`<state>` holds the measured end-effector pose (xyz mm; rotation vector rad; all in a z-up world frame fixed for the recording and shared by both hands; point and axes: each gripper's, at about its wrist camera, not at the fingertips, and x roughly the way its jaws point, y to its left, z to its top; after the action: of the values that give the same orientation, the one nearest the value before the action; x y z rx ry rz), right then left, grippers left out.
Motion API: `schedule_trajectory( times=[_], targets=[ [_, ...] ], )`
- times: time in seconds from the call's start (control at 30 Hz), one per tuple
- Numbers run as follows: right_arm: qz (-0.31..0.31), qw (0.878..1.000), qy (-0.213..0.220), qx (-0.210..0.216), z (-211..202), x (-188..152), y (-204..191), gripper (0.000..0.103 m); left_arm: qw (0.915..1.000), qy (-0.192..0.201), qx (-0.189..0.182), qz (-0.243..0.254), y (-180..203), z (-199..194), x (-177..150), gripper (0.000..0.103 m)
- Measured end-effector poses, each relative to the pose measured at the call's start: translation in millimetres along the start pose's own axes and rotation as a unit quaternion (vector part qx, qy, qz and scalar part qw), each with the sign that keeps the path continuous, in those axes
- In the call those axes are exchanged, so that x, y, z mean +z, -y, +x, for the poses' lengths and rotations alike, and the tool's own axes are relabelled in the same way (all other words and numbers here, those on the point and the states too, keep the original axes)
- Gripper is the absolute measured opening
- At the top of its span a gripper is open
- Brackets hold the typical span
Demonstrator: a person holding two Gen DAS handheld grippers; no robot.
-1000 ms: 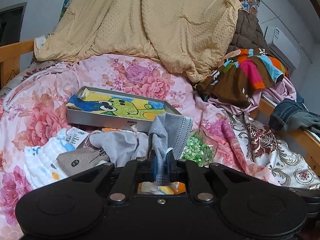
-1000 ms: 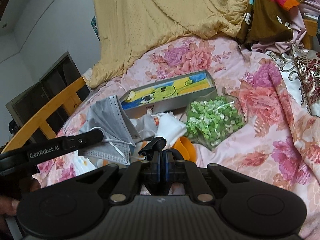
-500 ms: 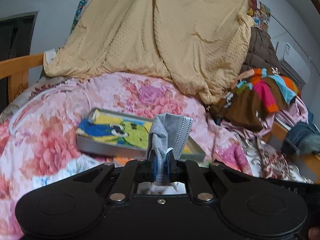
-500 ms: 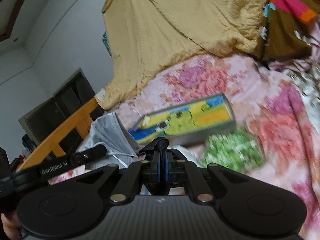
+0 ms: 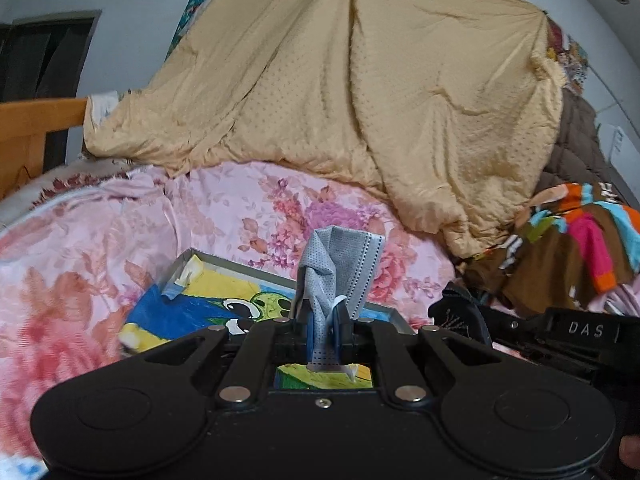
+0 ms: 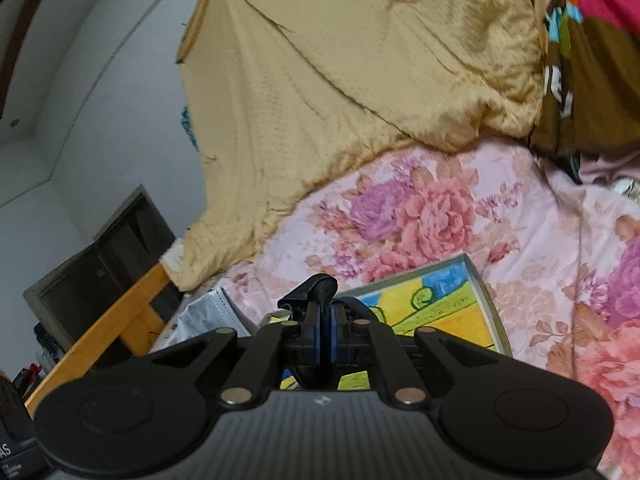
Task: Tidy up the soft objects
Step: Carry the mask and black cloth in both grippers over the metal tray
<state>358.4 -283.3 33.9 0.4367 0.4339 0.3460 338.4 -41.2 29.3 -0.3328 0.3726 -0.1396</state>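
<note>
My left gripper [image 5: 324, 316] is shut on a grey face mask [image 5: 340, 260], which stands crumpled above the fingers. It hangs over the near edge of a shallow grey box with a cartoon picture [image 5: 200, 304]. The mask's edge [image 6: 208, 312] also shows at the left of the right wrist view. My right gripper [image 6: 324, 312] is shut on a small black soft item [image 6: 316, 286] that pokes up between its pads; what the item is I cannot tell. That gripper is above the same box [image 6: 448, 304].
A pink floral bedsheet [image 5: 100, 240] covers the bed. A tan blanket [image 5: 340, 100] is heaped at the back and a colourful brown garment [image 5: 580, 248] lies right. A wooden bed rail [image 6: 108, 332] and a dark cabinet [image 6: 100, 260] stand at the left.
Both grippers have moved forward over the bed to the picture box, still gripping the mask and the black item. The green bag and the white cloths have dropped out of view.
</note>
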Motion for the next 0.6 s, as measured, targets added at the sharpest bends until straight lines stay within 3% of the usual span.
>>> schedule_trajectory(
  times=[0.27,0.47,0.6],
  targets=[
    [-0.004,0.999,-0.044,-0.017,56,-12,22,0.005,0.9984,-0.051,0.021,-0.010,-14,62,-16,0.010],
    [0.010,0.997,-0.075,-0.025,73,-23,32,0.008,0.9959,-0.079,0.024,-0.036,-27,79,-28,0.011],
    [0.012,0.995,-0.091,-0.026,77,-26,34,0.015,0.9944,-0.086,0.031,-0.053,-33,84,-30,0.012]
  ],
)
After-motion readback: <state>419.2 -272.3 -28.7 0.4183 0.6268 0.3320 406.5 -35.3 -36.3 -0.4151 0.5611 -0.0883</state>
